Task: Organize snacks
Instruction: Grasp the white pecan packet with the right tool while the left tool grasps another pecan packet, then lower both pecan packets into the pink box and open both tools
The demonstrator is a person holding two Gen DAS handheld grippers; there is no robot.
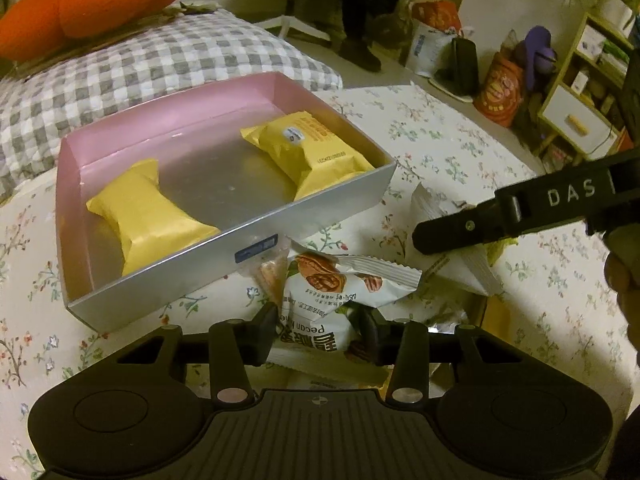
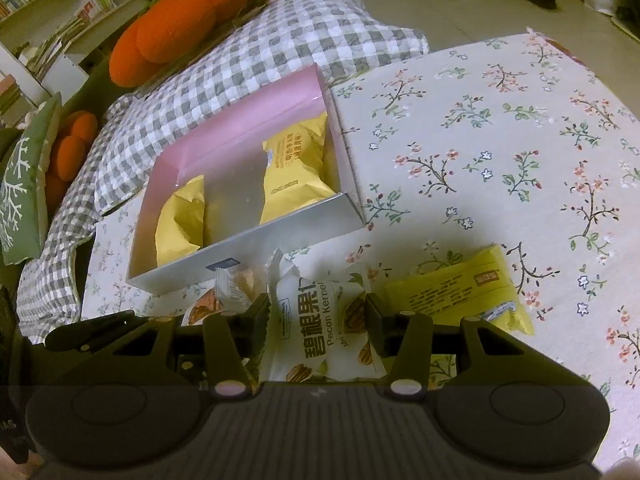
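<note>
inside the box [image 1: 224, 240], two yellow packs [image 1: 148, 220] already lie at opposite ends. beside its near wall, on the bedspread [image 2: 500, 140], the left gripper [image 1: 320, 330] and right gripper [image 2: 316, 320] each pinch a pecan packet [image 1: 340, 280]; several snacks remain outside.

Both fisheye views are running dim and yellow-tinted, with straight edges bowing and corners vignetting black. Glare is washing across the shiny floor of the box [image 1: 208, 168], and a soft shadow is pooling over the snack pile [image 2: 320, 280] on the floral bedspread [image 2: 500, 140]. The background room is smearing into soft noise.
</note>
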